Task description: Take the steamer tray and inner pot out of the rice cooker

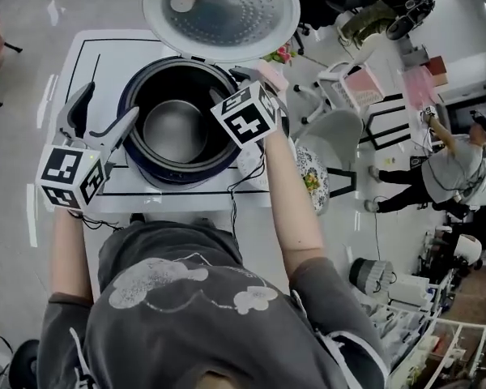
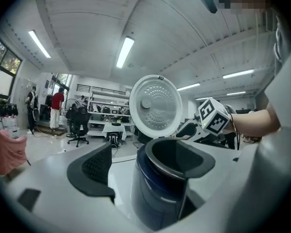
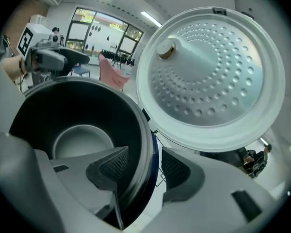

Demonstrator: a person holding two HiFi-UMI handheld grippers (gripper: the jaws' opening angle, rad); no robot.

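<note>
A white counter [image 1: 97, 55] with black line markings carries an open rice cooker [image 1: 201, 173], seen from above by the person working at it.

The cooker's round dimpled lid [image 1: 220, 10] stands tipped back at the far side, well clear of the opening. The dark inner pot [image 1: 174, 128] sits seated in the cooker's dark blue body, its pale bottom bare. No steamer tray can be made out inside it, or with any certainty elsewhere.

The left claw [image 2: 150, 169] is level at the cooker's left side. Its jaws are spread and pinch nothing, and one jaw tip lies near the rim.

The right claw [image 3: 145, 164] tilts down over the rim on the cooker's right. Its jaws are apart and straddle that rim, one inside the pot and the other outside the blue edge. A gap shows beside the outer pad, so nothing is pinched yet.

With no tray showing in the pot, the step in hand looks like taking hold of the inner pot.

Next, the right claw probably needs its outer jaw inside the blue wall, so that it closes on the pot's rim alone. The left claw likely needs to hook a jaw over the opposite rim. Then both should lift straight up and evenly, so the pot does not tip or catch.
</note>
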